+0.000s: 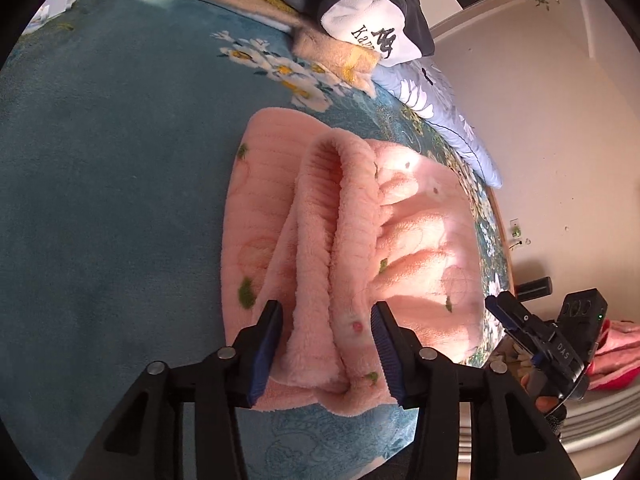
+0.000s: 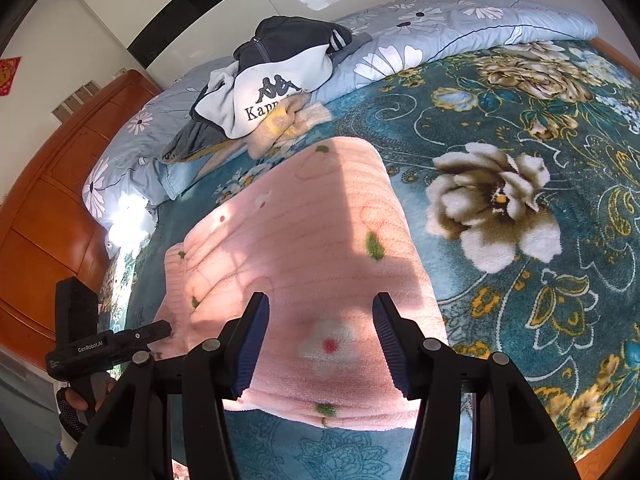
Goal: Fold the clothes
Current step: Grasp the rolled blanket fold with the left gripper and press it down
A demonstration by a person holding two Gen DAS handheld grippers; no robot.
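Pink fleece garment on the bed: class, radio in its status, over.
Left gripper open, straddling a raised fold. Right gripper open, holding nothing. Pink fleece garment partly folded on bedspread. Clothes pile beyond, clear.

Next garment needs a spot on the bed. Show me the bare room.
Free: teal blanket beside the pink garment, and the flowered stretch on its other side. Crowded: clothes pile and quilt beyond it.

sweatshirt [image 2: 276,88]: white panel carries black "Kapp…" lettering under the two-figure Kappa logo, end of the word hidden | sweatshirt in left wrist view [image 1: 376,36]: "Ka…" and logo, rest covered | left gripper [image 2: 116,346]: "GenRobot.AI" in white on black body | right gripper [image 1: 560,346]: "DAS" on black body
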